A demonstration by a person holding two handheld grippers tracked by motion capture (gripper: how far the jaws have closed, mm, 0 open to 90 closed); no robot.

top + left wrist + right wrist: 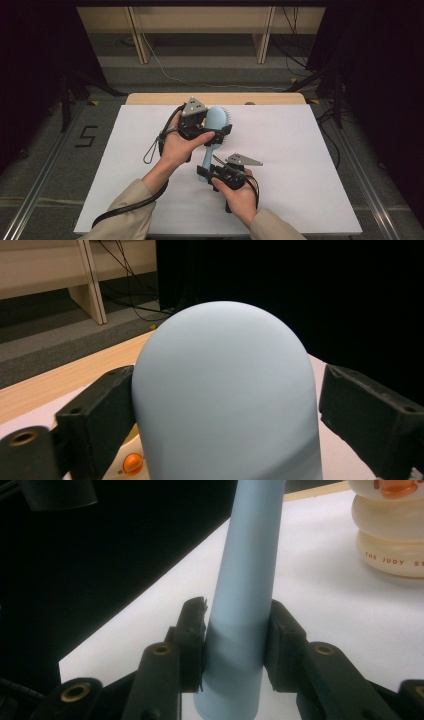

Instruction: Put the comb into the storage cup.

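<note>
Behind brush handle (245,605), cream bottle (387,527)

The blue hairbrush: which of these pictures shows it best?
The high view: the whole hairbrush shows there, its bristled head at the left gripper and its handle clamped in the right gripper. The left gripper view gives just the head's smooth back; the right gripper view just the handle.
</note>
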